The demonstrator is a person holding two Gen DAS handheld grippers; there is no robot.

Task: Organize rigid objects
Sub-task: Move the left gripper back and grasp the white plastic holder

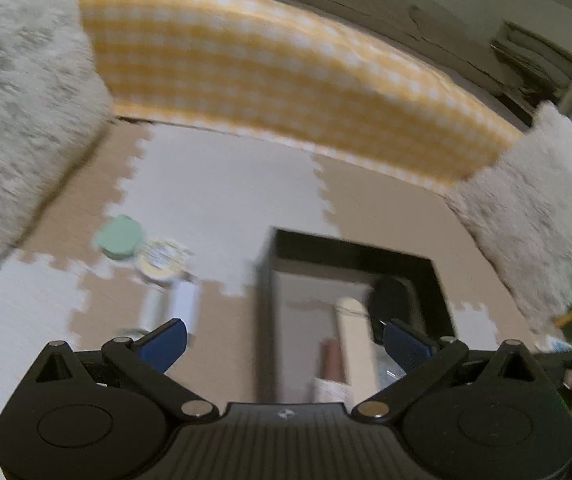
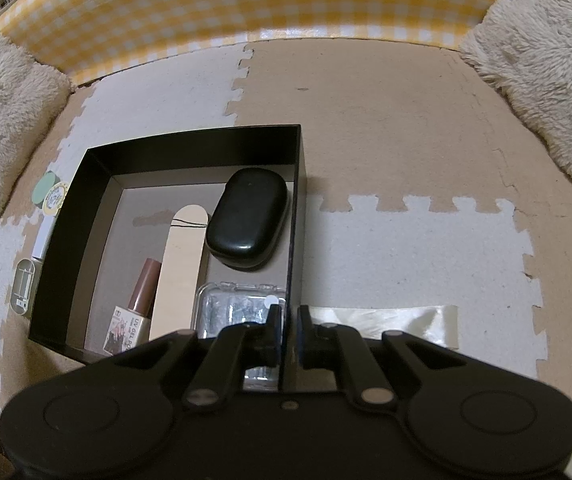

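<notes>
A black open box (image 2: 97,184) sits on the foam floor mat. Inside lie a black oval case (image 2: 247,218), a cream nail file (image 2: 179,264), a brown gel polish bottle (image 2: 141,296) and a clear plastic case (image 2: 233,308). My right gripper (image 2: 288,320) is shut on the box's right wall. My left gripper (image 1: 286,338) is open and empty, hovering by the box's left wall (image 1: 263,312). Left of the box lie a green round item (image 1: 119,236), a round yellow-white tin (image 1: 159,260) and a white tube (image 1: 183,304).
A yellow checked cushion wall (image 2: 245,0) closes the back. Fluffy grey cushions (image 2: 1,120) stand at both sides. A shiny cream plastic strip (image 2: 406,320) lies on the mat right of the box. A pale green clip-like item (image 2: 25,284) lies left of the box.
</notes>
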